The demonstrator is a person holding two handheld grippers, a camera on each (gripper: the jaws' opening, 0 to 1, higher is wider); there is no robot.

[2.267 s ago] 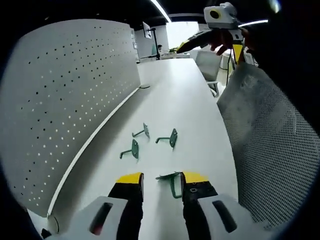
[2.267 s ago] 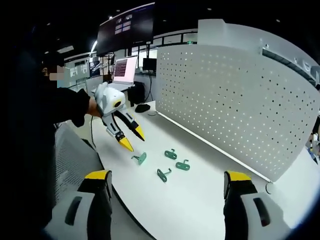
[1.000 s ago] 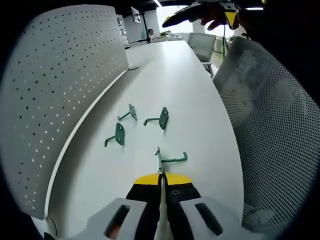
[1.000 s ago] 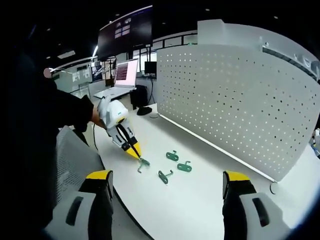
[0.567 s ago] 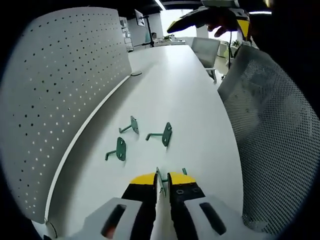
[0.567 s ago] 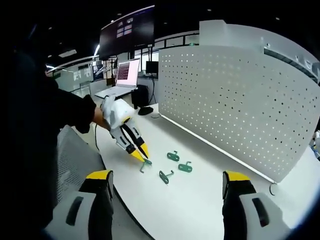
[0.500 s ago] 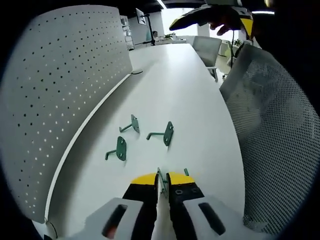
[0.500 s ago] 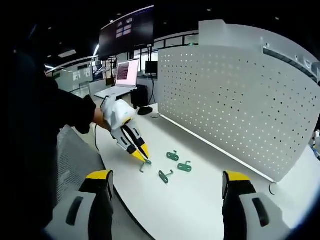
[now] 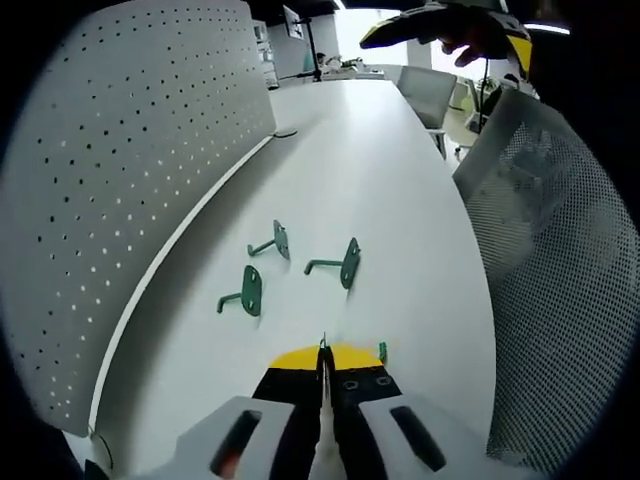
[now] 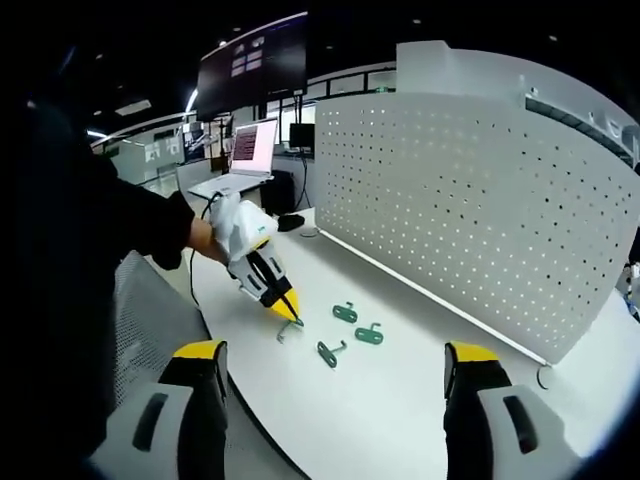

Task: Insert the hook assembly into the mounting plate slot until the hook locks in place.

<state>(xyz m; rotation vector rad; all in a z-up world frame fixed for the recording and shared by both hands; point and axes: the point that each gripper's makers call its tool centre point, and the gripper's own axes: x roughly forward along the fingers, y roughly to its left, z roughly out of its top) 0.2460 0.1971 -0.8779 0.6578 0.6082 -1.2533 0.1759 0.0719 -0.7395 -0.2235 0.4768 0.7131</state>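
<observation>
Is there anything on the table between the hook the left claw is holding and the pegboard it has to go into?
The left claw is shut on a green hook. Three more green hooks lie on the white table toward the pegboard, low enough that lifting the held hook over them should clear the way.

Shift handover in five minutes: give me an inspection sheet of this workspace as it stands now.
Surface: white table, long and bare apart from the hooks.
Job's things: three green hooks loose on the table; a fourth hook pinched at the left tongs; perforated mounting plate upright along the table edge.
Clutter: nothing seen.
Grippers: left tongs shut on the fourth hook; right tongs open, held back.
Cables: one dark cable hanging past the table's end.
Surroundings: mesh chair back, laptop, wall screen.
</observation>
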